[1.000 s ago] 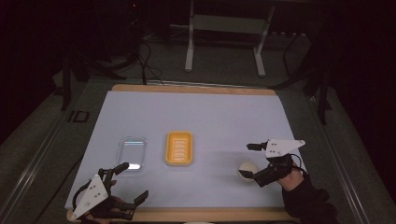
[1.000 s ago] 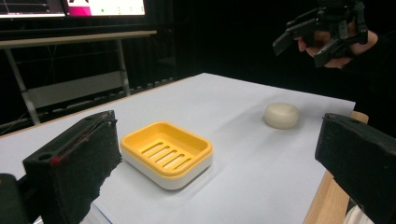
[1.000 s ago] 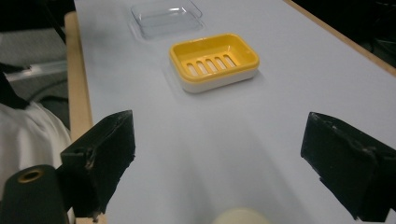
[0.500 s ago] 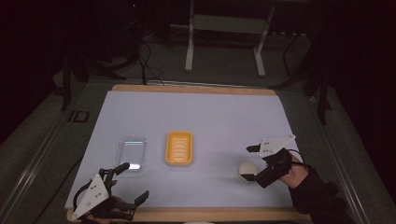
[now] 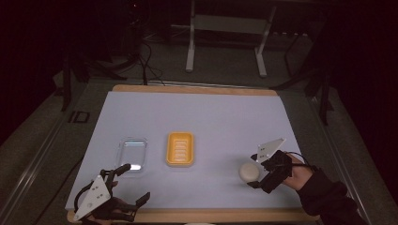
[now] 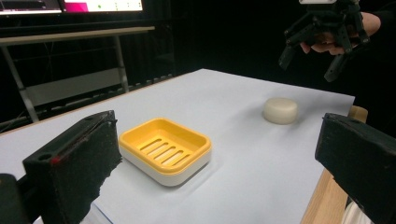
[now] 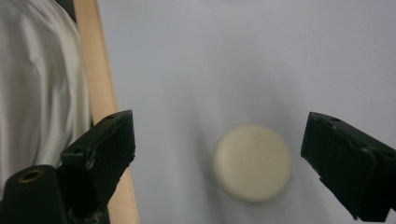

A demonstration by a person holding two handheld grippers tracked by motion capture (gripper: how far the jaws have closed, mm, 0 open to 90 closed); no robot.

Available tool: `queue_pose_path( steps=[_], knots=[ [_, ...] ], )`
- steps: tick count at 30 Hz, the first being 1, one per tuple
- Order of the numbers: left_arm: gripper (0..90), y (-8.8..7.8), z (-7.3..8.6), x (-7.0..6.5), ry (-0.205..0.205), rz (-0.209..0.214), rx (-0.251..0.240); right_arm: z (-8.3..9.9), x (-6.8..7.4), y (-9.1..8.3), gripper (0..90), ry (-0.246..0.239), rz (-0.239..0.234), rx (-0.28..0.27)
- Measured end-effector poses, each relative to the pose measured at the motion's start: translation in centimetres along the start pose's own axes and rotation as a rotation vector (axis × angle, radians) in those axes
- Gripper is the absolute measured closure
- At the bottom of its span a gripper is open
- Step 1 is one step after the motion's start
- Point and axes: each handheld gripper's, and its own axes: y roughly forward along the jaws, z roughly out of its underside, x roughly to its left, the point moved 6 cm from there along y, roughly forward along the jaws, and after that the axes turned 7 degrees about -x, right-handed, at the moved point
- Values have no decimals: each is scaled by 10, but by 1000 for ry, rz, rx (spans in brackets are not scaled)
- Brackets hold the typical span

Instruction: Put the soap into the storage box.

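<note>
A round cream soap bar (image 5: 248, 172) lies on the pale mat at the front right. My right gripper (image 5: 256, 171) hovers just above and to the right of it, open, jaws spread wider than the bar. In the right gripper view the soap bar (image 7: 252, 162) sits blurred between the jaws of my right gripper (image 7: 222, 135). A yellow slotted soap dish (image 5: 179, 148) stands mid-table, with a clear lid (image 5: 132, 152) to its left. My left gripper (image 5: 133, 183) rests open at the front left corner. The left gripper view shows the dish (image 6: 164, 149), the soap (image 6: 280, 110) and the right gripper (image 6: 310, 56) raised above it.
A wooden table edge (image 7: 100, 93) runs beside the soap, with white cloth (image 7: 42, 84) past it. A metal frame (image 5: 225, 28) and cables stand on the dark floor beyond the mat's far edge (image 5: 192, 89).
My right gripper has shifted slightly toward the front edge and tipped downward over the soap. The soap, dish, lid and left gripper have stayed put.
</note>
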Motion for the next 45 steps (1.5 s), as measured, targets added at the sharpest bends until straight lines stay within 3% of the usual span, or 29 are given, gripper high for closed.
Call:
queue_pose_path(
  steps=[9,13,15,18,25,31,40,45],
  knots=[
    [1,0,0,0,1,2,1,12,-1,-2,98,22,-24,79],
    [1,0,1,0,4,1,6,19,-3,0,98,-4,7,121],
    [1,0,0,0,3,1,4,23,-4,0,98,5,-12,153],
    [1,0,0,0,3,0,4,25,-6,-1,98,-5,1,175],
    [1,0,1,0,4,-1,5,37,-10,-7,98,63,-45,289],
    [1,0,1,0,6,-1,10,41,-15,-8,98,84,-55,314],
    [1,1,1,0,5,-3,9,61,-17,-4,117,129,-110,496],
    [1,1,1,0,0,-2,9,66,-21,-4,117,147,-107,538]
  ],
)
